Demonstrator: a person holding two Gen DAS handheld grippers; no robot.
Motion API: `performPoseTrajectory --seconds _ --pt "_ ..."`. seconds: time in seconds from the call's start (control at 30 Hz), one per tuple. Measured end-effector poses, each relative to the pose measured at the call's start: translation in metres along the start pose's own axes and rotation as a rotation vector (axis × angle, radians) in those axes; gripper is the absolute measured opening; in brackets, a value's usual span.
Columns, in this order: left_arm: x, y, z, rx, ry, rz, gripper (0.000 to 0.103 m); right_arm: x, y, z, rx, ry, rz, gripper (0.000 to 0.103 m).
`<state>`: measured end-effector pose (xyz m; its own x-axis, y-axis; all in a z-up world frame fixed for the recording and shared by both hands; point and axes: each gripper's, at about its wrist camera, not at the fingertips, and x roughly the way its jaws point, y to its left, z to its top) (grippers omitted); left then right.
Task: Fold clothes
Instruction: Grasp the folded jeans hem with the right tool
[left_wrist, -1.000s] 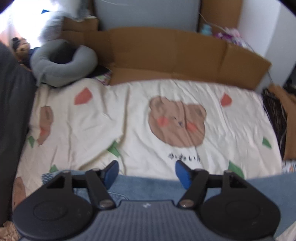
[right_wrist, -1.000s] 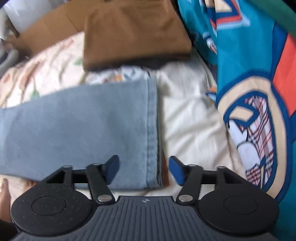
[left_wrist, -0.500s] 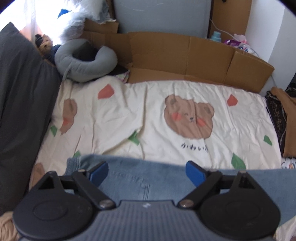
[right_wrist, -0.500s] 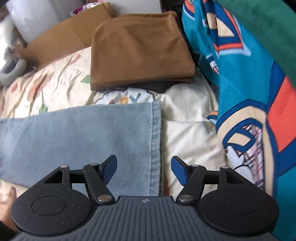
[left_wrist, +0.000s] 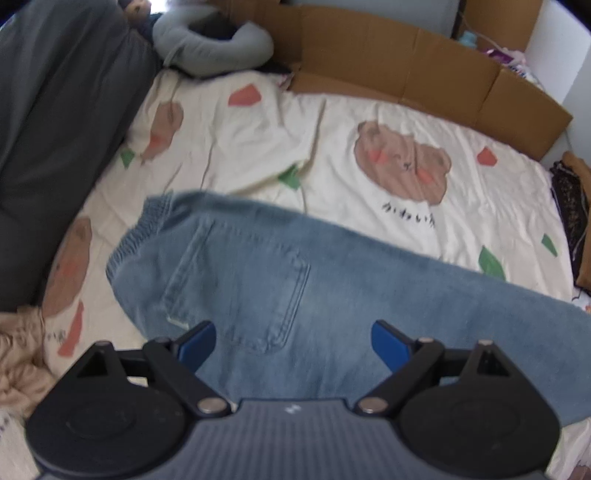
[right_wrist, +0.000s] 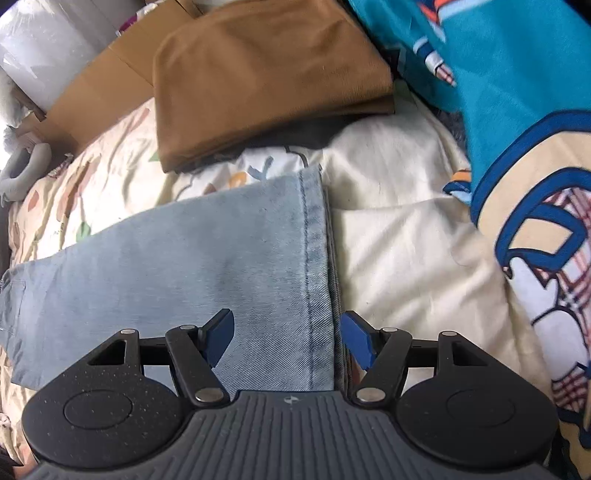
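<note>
The jeans (left_wrist: 295, 295) lie flat across the bed, on a cream sheet (left_wrist: 369, 110) printed with bears and small red and green shapes. In the left wrist view the elastic waistband sits at about 9 o'clock of the garment, a back pocket (left_wrist: 240, 284) faces up near the middle, and the legs run off toward 3 o'clock. The left gripper (left_wrist: 293, 341) hangs over the seat of the jeans, just below the pocket; its blue fingers (left_wrist: 195, 343) stand wide apart with nothing pinched between them, and whether they touch the denim cannot be told.

In the right wrist view the leg end of the jeans (right_wrist: 221, 266) lies with its stitched hem running from 12 to 6 o'clock. The right gripper (right_wrist: 287, 341) is over that hem edge, fingers (right_wrist: 219, 338) moderately wide, one above the denim and the other above the bare sheet (right_wrist: 406, 240), with the hem between them but not clamped.

A folded brown garment (right_wrist: 266, 81) rests at 12 o'clock from the hem, near it but apart. A teal printed cloth (right_wrist: 517, 129) fills the 2 to 4 o'clock side. Cardboard (left_wrist: 406, 70) lines the far edge of the bed from 12 to 2 o'clock in the left view, a grey neck pillow (left_wrist: 214, 48) lies at 11 o'clock, a dark grey cloth (left_wrist: 55, 129) covers the 9 to 10 o'clock side, and a beige garment (left_wrist: 18, 362) is crumpled at 8 o'clock.
</note>
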<state>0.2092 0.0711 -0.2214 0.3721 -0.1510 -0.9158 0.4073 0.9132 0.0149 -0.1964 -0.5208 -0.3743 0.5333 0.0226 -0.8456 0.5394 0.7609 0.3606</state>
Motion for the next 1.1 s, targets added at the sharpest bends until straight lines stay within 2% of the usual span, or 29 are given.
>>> performPoseTrajectory --seconds 0.2,0.43,0.53,0.6,0.7,0.83,1.1 --pt "0.020 -0.007 -0.013 0.007 0.046 -0.006 0.093 0.028 -0.009 0.004 -0.009 0.041 -0.009 0.070" --pt "0.037 -0.021 -0.021 0.028 0.077 -0.030 0.092 0.039 -0.010 0.011 -0.035 0.079 0.047 0.070" --pt "0.042 -0.027 -0.023 0.031 0.085 -0.044 0.092 0.038 -0.010 0.014 -0.042 0.095 0.049 0.062" --pt "0.044 -0.031 -0.024 0.035 0.088 -0.052 0.092 0.037 -0.012 0.016 -0.027 0.101 0.048 0.050" --pt "0.046 -0.035 -0.026 0.044 0.093 -0.062 0.092 0.029 -0.020 0.020 0.010 0.100 0.066 0.036" --pt "0.049 -0.037 -0.027 0.047 0.101 -0.064 0.092 0.013 -0.025 0.021 0.067 0.058 0.135 0.036" --pt "0.054 -0.036 -0.031 0.060 0.118 -0.064 0.092 0.029 -0.025 0.020 0.055 0.069 0.046 0.039"
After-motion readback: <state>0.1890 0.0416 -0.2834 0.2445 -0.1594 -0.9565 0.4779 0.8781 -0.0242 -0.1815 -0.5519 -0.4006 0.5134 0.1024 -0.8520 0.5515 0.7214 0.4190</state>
